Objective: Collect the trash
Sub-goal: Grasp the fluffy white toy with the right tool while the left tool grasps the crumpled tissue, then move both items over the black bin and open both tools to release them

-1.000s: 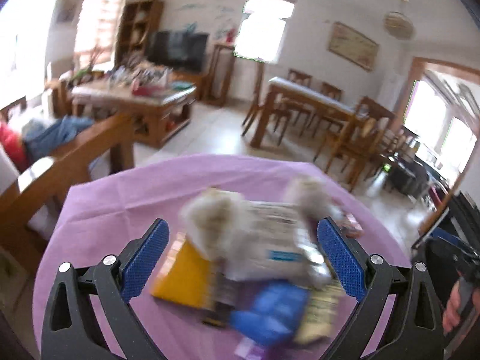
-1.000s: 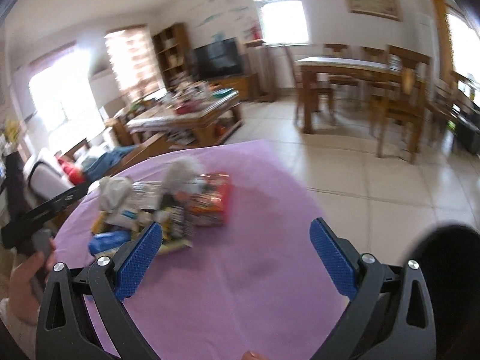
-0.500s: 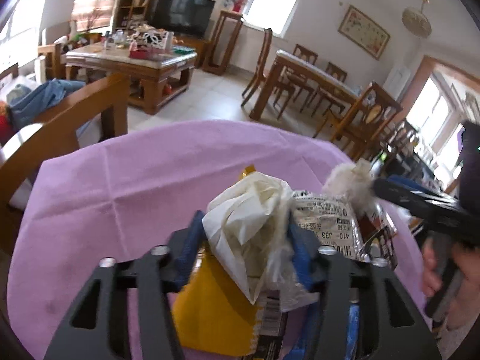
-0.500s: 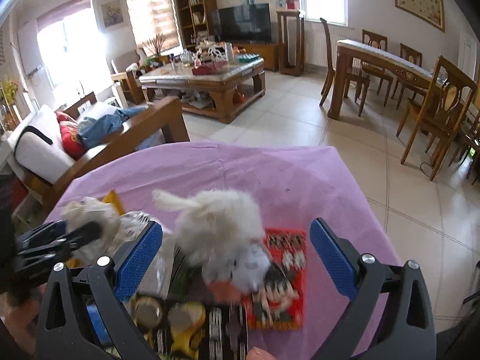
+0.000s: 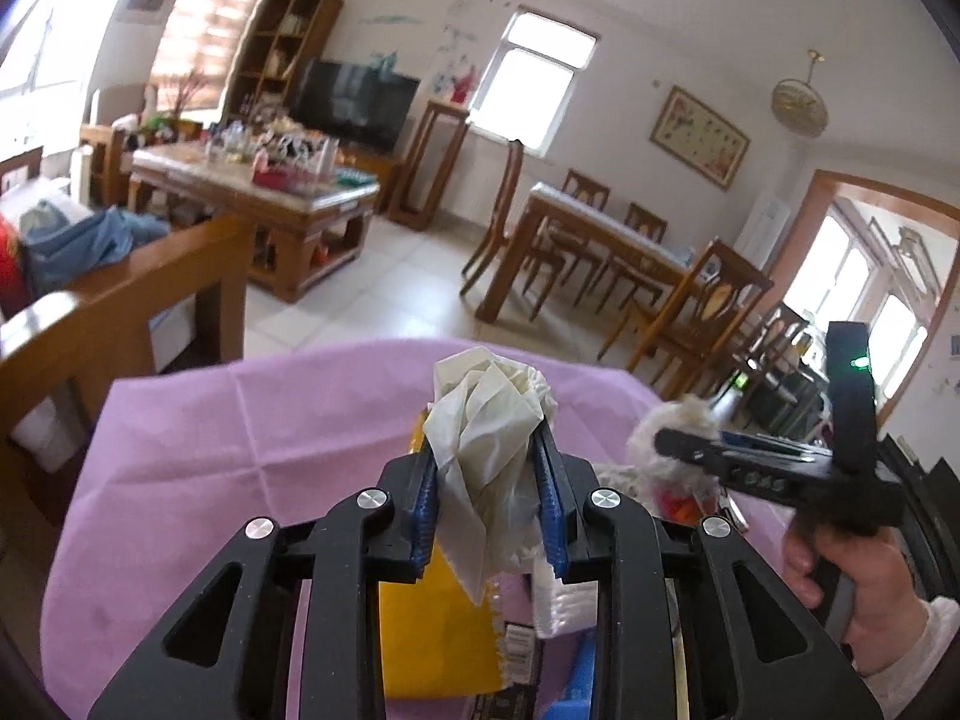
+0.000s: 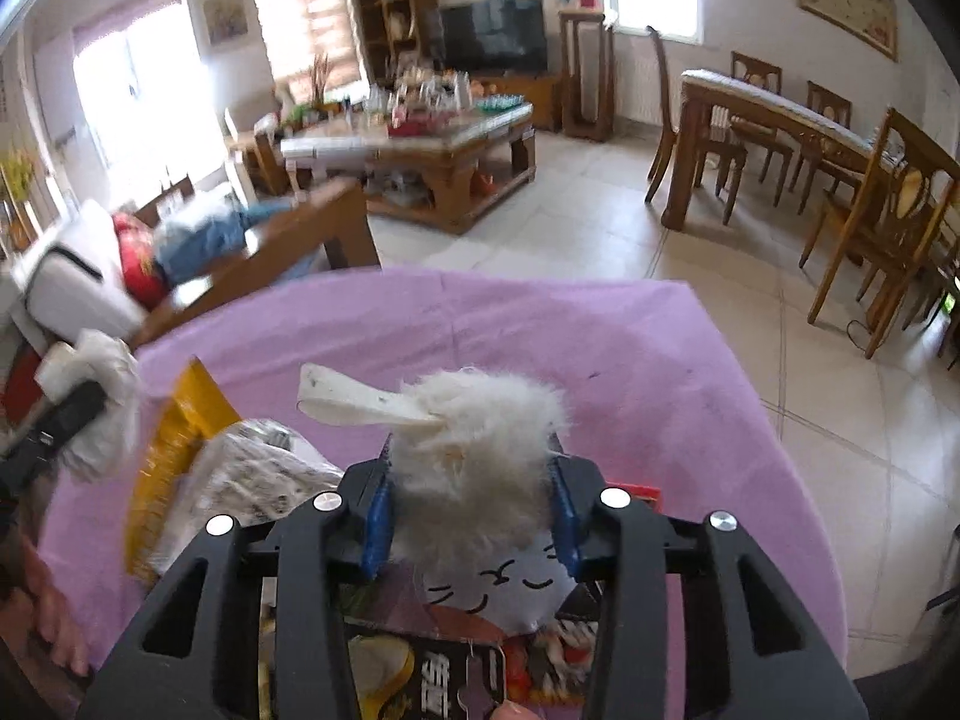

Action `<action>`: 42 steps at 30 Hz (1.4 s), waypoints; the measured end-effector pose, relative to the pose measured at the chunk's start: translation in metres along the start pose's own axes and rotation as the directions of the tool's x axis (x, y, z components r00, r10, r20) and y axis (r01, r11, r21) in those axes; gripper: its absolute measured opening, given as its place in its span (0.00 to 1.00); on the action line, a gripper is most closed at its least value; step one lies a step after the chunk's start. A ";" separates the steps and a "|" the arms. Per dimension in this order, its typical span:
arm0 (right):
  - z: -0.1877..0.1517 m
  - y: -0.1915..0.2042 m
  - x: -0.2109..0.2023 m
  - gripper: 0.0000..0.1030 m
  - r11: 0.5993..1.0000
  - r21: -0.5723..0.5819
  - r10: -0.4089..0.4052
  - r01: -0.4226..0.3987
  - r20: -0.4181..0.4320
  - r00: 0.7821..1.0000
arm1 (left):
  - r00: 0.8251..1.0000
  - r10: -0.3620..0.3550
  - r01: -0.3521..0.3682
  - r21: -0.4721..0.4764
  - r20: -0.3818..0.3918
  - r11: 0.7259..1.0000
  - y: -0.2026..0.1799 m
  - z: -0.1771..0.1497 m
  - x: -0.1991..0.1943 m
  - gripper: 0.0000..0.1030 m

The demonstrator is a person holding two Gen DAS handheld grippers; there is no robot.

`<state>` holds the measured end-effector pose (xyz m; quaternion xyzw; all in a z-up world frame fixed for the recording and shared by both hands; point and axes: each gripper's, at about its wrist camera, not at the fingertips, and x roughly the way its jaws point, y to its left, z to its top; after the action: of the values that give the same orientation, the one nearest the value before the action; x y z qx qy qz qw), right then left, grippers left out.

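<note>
L gripper [image 5: 487,495]: jaws closing on the crumpled plastic wad [image 5: 486,420], blue pads pressing it on both sides, most of the wad bulging out above and ahead of the tips. R gripper [image 6: 473,507]: jaws also closing, around the white fluffy tuft [image 6: 480,450] w/ a paper strip [image 6: 360,399] sticking out of it to the left; pads touch the fluff on both sides, so I read it as gripped, tho soft stuff like that compresses a lot.

Both pieces sit at the top of the trash pile on the purple-covered tabletop [image 5: 240,420]. Under and just beside them: yellow wrapper [image 5: 432,630], printed clear bag [image 6: 252,480], dark snack packet [image 6: 420,672], a grey cat-face bit [image 6: 504,582] right below the tuft. No bin or bag in either view, so can't tell where the drop point lies.

Key relation for the next move, as I judge it: each piece is already between its own gripper's pads, w/ the rest of the pile directly underneath. So the way out is straight up, not sideways. The paper strip's long axis runs left toward my L hand side; a level drag could snag the clear bag. In the left wrist view the R gripper is close on the right, so I should lift apart, not cross.
</note>
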<state>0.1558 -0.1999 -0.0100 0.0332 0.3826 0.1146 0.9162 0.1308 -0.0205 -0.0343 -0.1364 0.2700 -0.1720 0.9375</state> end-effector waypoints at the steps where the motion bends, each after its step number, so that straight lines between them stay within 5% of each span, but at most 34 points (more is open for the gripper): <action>1: 0.000 -0.002 -0.009 0.40 1.000 0.015 0.011 -0.011 0.024 1.000 | 1.000 -0.003 0.003 0.008 0.011 1.000 -0.001 0.001 -0.003 0.27; 8: -0.024 -0.024 -0.108 0.39 0.988 0.110 0.080 -0.109 0.239 0.968 | 0.994 -0.095 0.088 0.107 0.057 0.990 -0.036 0.003 -0.015 0.27; 15: -0.074 -0.073 -0.205 0.40 0.983 0.165 0.017 -0.086 0.380 0.925 | 0.972 -0.234 0.230 0.160 0.011 0.960 -0.116 -0.016 -0.031 0.27; 22: -0.138 -0.151 -0.266 0.40 0.947 0.317 -0.181 0.040 0.429 0.885 | 0.908 -0.406 0.419 0.228 -0.100 0.879 -0.234 -0.045 -0.019 0.27; 25: -0.164 -0.188 -0.277 0.40 0.913 0.401 -0.252 0.073 0.415 0.874 | 0.867 -0.464 0.497 0.262 -0.180 0.827 -0.295 -0.069 -0.003 0.27; 32: -0.217 -0.258 -0.285 0.40 0.826 0.554 -0.350 0.104 0.360 0.865 | 0.788 -0.491 0.608 0.344 -0.371 0.716 -0.410 -0.150 0.034 0.28; 38: -0.253 -0.288 -0.279 0.40 0.783 0.615 -0.360 0.092 0.328 0.873 | 0.754 -0.439 0.638 0.386 -0.488 0.667 -0.464 -0.213 0.066 0.28; 42: -0.268 -0.301 -0.275 0.40 0.768 0.636 -0.354 0.078 0.319 0.879 | 0.748 -0.412 0.640 0.401 -0.520 0.655 -0.481 -0.234 0.081 0.28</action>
<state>-0.1653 -0.5644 -0.0533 0.3028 0.1934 -0.1327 0.9237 -0.0541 -0.5256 -0.0952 0.1055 0.3328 -0.5358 0.7688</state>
